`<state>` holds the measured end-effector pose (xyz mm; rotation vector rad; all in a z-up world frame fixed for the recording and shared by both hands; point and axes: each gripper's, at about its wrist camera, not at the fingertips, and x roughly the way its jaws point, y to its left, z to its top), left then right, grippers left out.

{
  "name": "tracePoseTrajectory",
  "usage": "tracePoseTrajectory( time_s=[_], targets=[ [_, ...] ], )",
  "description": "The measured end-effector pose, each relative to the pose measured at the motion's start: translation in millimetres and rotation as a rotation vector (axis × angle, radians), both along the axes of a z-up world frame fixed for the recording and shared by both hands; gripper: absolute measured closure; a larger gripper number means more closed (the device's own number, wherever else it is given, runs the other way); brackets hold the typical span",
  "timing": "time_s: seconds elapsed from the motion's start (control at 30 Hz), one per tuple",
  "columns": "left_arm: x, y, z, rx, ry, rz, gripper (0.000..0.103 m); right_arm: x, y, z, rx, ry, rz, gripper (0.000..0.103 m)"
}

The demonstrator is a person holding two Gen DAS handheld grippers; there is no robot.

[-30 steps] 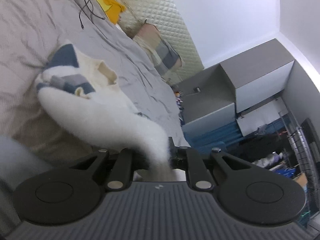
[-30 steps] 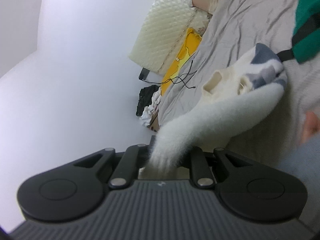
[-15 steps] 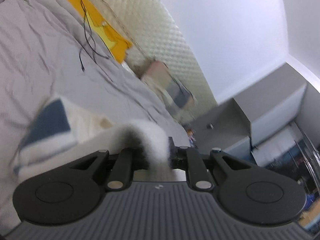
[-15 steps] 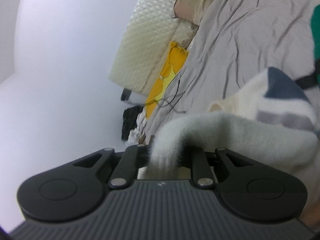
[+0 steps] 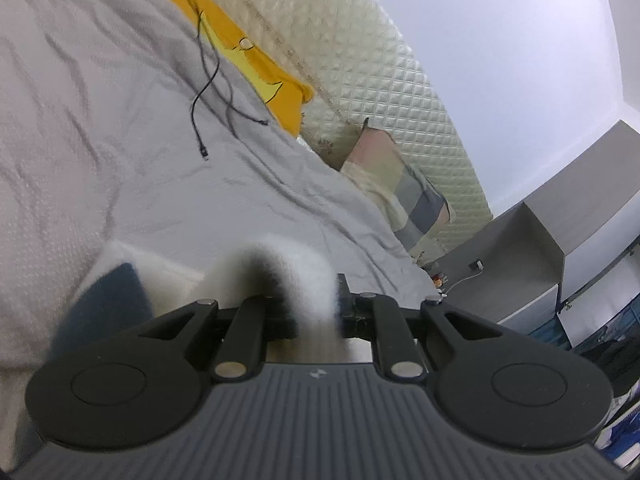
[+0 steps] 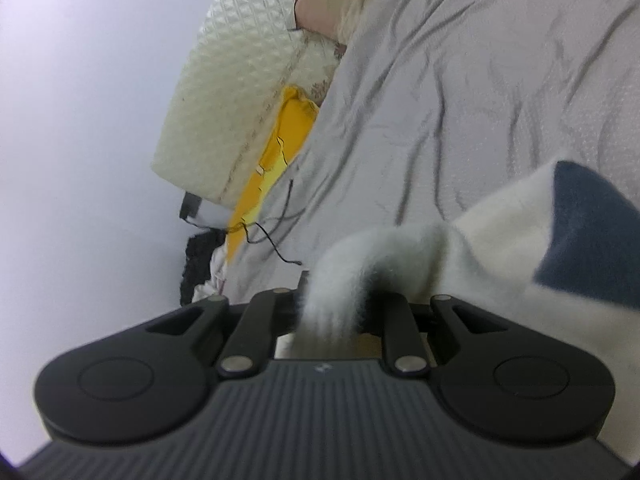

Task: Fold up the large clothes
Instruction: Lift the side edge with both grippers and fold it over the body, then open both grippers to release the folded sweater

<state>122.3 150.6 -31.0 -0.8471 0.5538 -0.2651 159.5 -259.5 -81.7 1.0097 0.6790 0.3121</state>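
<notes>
A fluffy white sweater with navy blue patches lies on the grey bed sheet. My left gripper point(image 5: 316, 312) is shut on a bunched edge of the white sweater point(image 5: 304, 272), which arches over the jaws; a navy patch point(image 5: 108, 304) shows at lower left. My right gripper point(image 6: 332, 312) is shut on another edge of the same sweater point(image 6: 492, 232), with a navy patch point(image 6: 588, 240) at right. The fingertips of both grippers are hidden by the fabric.
The wrinkled grey sheet point(image 5: 120, 120) covers the bed. A black cable point(image 5: 204, 92) and a yellow cloth point(image 5: 256, 60) lie near the quilted cream headboard point(image 5: 380, 80). A patchwork pillow point(image 5: 404, 192) sits by it. Grey cabinets point(image 5: 560, 248) stand at right.
Both grippers have moved toward the head of the bed with the sweater edges held; the sweater body now sits closer under the cameras and the green garment has left the right view.
</notes>
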Motion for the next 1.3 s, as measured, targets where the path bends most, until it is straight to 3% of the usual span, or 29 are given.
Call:
tracePoseTrajectory(
  time_s=[0.13,0.23,0.33,0.43,0.57,0.67,0.73,0.77,0.9,1.0,1.13,1.17,1.23,1.3],
  targets=[
    [34.1,0.3,-29.7,0.063,-0.005,0.0,0.087,26.3,2.2,-26.9,0.008,0.028,-0.008,0.083],
    [64.8,10.0,-59.5,0.026,0.058,0.023,0.087,51.3,11.4,-49.3,-0.011,0.049,-0.023,0.083],
    [81.5,16.9,-84.5,0.038,0.103,0.026,0.087,73.1,14.8,-71.2,-0.022,0.074,-0.016,0.083],
    [87.1,19.0,-93.9,0.04,0.109,0.013,0.087,77.1,14.2,-83.1,0.005,0.093,-0.02,0.083],
    [80.1,16.1,-88.8,0.056,0.084,0.008,0.086,71.9,11.4,-76.3,0.026,0.09,-0.005,0.081],
    [68.5,3.5,-75.6,0.113,0.053,-0.02,0.074,63.6,7.5,-69.2,0.059,0.08,0.003,0.062],
    [58.7,-5.0,-62.7,0.148,0.019,-0.032,0.04,54.6,6.5,-60.3,0.092,0.043,0.009,0.025],
    [51.5,-9.4,-54.2,0.176,-0.017,-0.032,0.039,48.8,6.4,-53.4,0.105,0.016,0.015,0.021],
    [25.9,-22.7,-29.5,0.242,-0.092,-0.059,0.038,25.8,10.7,-24.4,0.092,-0.072,0.077,0.02],
    [9.0,-34.9,-22.2,0.295,-0.083,-0.091,0.038,5.8,22.5,-10.5,0.009,-0.106,0.141,0.02],
    [-3.6,-58.2,-30.6,0.41,-0.007,-0.15,0.038,-16.2,44.7,-6.4,-0.2,-0.089,0.213,0.022],
    [-5.0,-63.2,-34.6,0.442,0.012,-0.162,0.038,-18.3,50.3,-8.2,-0.247,-0.077,0.223,0.024],
    [-5.5,-72.6,-42.6,0.519,0.049,-0.162,0.038,-19.9,59.9,-13.4,-0.365,-0.051,0.221,0.041],
    [-3.1,-78.4,-51.7,0.591,0.083,-0.157,0.038,-16.8,67.4,-18.2,-0.538,-0.025,0.189,0.053]
  ],
)
